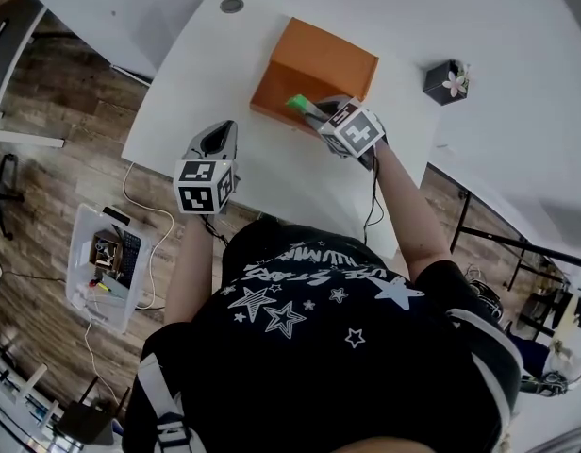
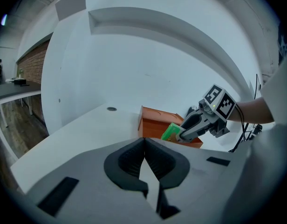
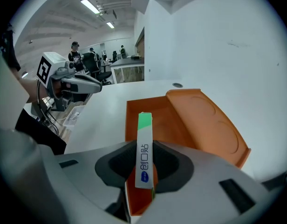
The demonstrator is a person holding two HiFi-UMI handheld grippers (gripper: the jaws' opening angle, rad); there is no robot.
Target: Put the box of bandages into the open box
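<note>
The open orange box (image 1: 314, 69) sits on the white table (image 1: 272, 173), its lid (image 3: 213, 120) folded back. My right gripper (image 1: 314, 113) is shut on the green and white bandage box (image 3: 143, 148), holding it on edge over the near rim of the orange box (image 3: 150, 113). The green end of the bandage box (image 1: 298, 103) points over the box's front wall. From the left gripper view, the bandage box (image 2: 171, 131) shows in front of the orange box (image 2: 155, 122). My left gripper (image 1: 218, 140) hovers over the table to the left, shut and empty.
A small black cube with a pink flower (image 1: 447, 81) stands at the table's right. A round cable grommet (image 1: 232, 5) lies at the far edge. On the floor at the left sits a clear bin (image 1: 107, 262) with cables. People stand far off in the room (image 3: 76, 50).
</note>
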